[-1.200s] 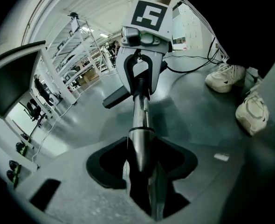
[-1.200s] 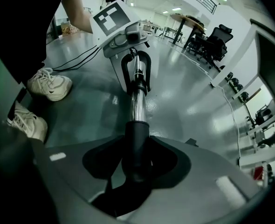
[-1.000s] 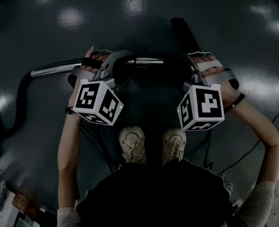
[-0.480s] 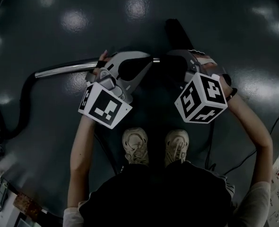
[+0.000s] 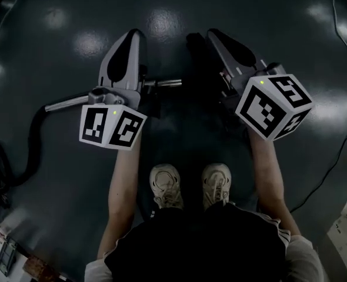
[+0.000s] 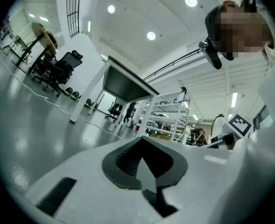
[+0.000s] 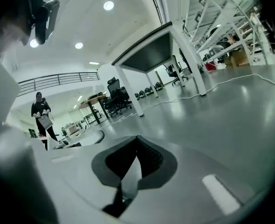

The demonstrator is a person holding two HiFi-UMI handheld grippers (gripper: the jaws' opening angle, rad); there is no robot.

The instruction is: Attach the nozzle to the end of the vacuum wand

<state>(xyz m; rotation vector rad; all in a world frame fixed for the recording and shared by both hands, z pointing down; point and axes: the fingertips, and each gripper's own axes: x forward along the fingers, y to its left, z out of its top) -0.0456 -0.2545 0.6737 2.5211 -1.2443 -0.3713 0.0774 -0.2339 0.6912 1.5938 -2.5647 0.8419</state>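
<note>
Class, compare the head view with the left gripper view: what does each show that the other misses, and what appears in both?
Only the head view: the vacuum wand lying on the floor, its dark hose curling away at left, and the person's shoes. Only the left gripper view: a white-legged table, office chairs, shelving and ceiling lights. Both: the left gripper, whose jaws have just closed together with nothing between them, and the glossy floor.

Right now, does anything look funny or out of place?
A bit: the left gripper and right gripper are shut on nothing, aimed across the room, while the wand lies unheld on the floor.
</note>
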